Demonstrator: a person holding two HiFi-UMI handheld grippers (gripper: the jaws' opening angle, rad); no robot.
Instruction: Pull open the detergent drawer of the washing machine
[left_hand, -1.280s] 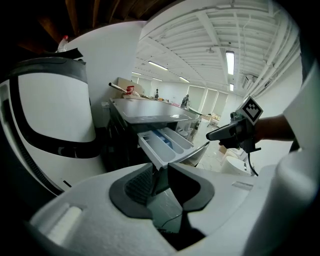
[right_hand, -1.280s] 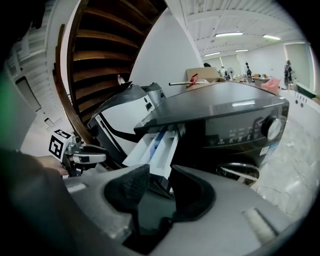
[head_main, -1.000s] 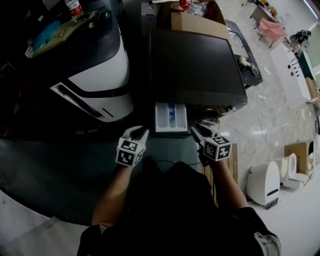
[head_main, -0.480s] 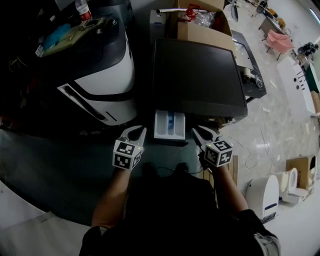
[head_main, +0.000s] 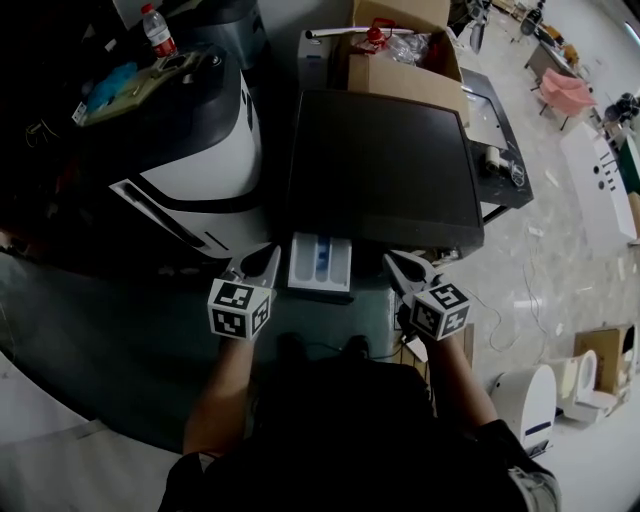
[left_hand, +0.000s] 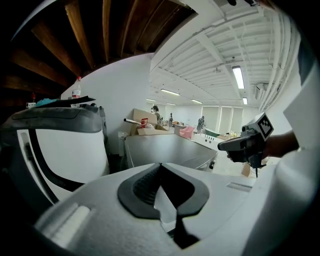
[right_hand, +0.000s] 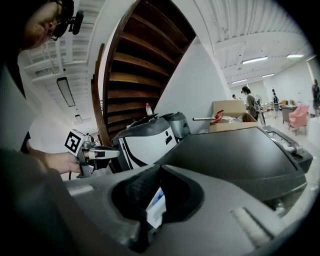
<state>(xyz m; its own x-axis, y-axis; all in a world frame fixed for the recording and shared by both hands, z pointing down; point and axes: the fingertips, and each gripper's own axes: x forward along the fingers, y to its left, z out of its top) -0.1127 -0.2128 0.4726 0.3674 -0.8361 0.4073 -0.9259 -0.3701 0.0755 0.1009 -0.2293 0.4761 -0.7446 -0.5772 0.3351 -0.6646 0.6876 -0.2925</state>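
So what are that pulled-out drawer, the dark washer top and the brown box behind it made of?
Drawer: looks like white moulded plastic, with a blue insert. Washer top: dark, smooth, faint sheen; painted metal or plastic, can't tell. Box: matte brown cardboard, flaps open.

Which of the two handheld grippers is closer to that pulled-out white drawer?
Left. The left gripper sits just beside the detergent drawer's left edge; the right gripper is off its right side, across a wider gap.
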